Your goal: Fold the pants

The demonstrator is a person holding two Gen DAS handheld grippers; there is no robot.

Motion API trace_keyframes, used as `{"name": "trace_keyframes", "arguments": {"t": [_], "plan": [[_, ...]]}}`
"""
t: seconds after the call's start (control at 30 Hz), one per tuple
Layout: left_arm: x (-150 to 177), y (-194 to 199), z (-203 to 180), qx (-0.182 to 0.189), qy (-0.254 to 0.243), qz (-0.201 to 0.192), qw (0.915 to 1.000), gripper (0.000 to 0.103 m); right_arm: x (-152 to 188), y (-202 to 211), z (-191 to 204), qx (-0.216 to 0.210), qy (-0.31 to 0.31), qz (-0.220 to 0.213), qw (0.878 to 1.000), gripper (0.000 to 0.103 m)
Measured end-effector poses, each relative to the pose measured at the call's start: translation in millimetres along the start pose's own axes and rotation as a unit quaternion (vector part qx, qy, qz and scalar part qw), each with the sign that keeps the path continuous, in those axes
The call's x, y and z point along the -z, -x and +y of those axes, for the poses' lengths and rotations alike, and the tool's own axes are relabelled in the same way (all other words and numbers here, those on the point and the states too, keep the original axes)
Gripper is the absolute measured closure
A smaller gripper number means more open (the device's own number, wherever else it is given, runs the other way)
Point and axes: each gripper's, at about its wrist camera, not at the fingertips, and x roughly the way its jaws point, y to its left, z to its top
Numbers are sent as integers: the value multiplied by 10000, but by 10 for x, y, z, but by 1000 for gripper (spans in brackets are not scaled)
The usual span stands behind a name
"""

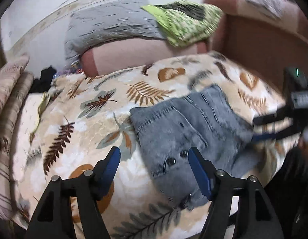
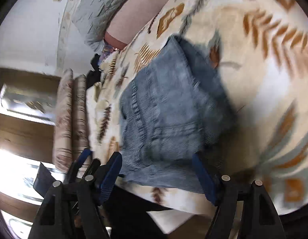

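Observation:
Grey-blue denim pants [image 1: 183,123] lie folded into a compact stack on a cream blanket with a leaf print [image 1: 84,131]. My left gripper [image 1: 154,153] hovers open over the stack's near left corner; its right finger is above the denim, its left finger above the blanket, and neither pad presses on cloth. My right gripper [image 1: 256,128] comes in from the right edge, open, with its tips at the stack's right side. In the right wrist view the pants [image 2: 164,109] fill the middle, and the right gripper [image 2: 156,157] stands open above their near edge, holding nothing.
A grey pillow [image 1: 110,25], a green patterned cloth [image 1: 185,22] and a pink bolster [image 1: 138,57] lie at the far end of the bed. Brown wooden furniture [image 1: 253,45] stands at the far right. Striped cushions [image 1: 8,91] and a black garment [image 1: 42,79] sit at the left.

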Motion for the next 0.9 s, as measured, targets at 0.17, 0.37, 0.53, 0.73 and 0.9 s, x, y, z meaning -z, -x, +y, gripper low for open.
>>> {"name": "trace_keyframes", "arguments": {"t": [0.17, 0.37, 0.53, 0.73, 0.9], "plan": [[33, -63, 12, -216, -68, 17, 9997, 32, 17, -200, -283, 69, -1111, -212, 9936, 33], [168, -223, 18, -194, -53, 240, 9995, 31, -197, 29, 288, 939, 220, -684, 9930, 96], [92, -291, -52, -161, -69, 158, 9997, 31, -441, 36, 460, 1726, 1278, -880, 9727, 96], [-52, -492, -243, -381, -317, 100, 9987, 20, -282, -30, -127, 1669, 537, -433, 9836, 92], [139, -846, -383, -525, -690, 702, 9938, 20, -190, 329, -276, 1532, -217, -1101, 9818, 7]]}}
